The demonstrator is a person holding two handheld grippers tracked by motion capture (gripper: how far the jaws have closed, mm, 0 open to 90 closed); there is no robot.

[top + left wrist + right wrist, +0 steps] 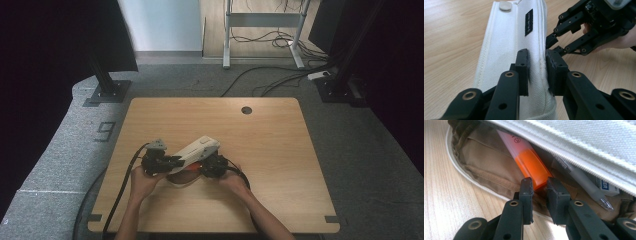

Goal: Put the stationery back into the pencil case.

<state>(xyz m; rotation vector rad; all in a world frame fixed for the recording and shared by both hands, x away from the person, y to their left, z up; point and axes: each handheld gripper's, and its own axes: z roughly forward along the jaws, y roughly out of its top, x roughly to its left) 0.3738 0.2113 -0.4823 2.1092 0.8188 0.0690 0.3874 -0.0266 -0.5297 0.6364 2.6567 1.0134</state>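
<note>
On the wooden table [280,150] a white canvas pencil case [199,148] lies near the person's edge, between the two grippers. In the high view its long axis runs on a slant, from lower left near the left gripper [172,161] up to the right, where its far end points away from the person. The left gripper's jaws are pressed together on a fold of the case's white upper flap; in the left gripper view the pads pinch the fabric along a stitched seam (a small black label [529,22] and a metal snap [504,5] show farther up the flap). The flap is held raised, and the case stands open on the side facing the right gripper [204,167].

In the right gripper view the tan lining [484,160] of the open case shows beneath the white zip edge. An orange highlighter [525,157] lies inside, its long axis slanting from upper left down to lower right, with the orange end pointing toward the jaws. The right gripper [539,186] has its jaws nearly together around that orange tip, the pads at either side of it; whether they actually press on it I cannot tell. Just beside the highlighter lies a clear grey pen [584,183], slanting the same way, and past it a white eraser [605,185] with blue print, tucked under the flap.
</note>
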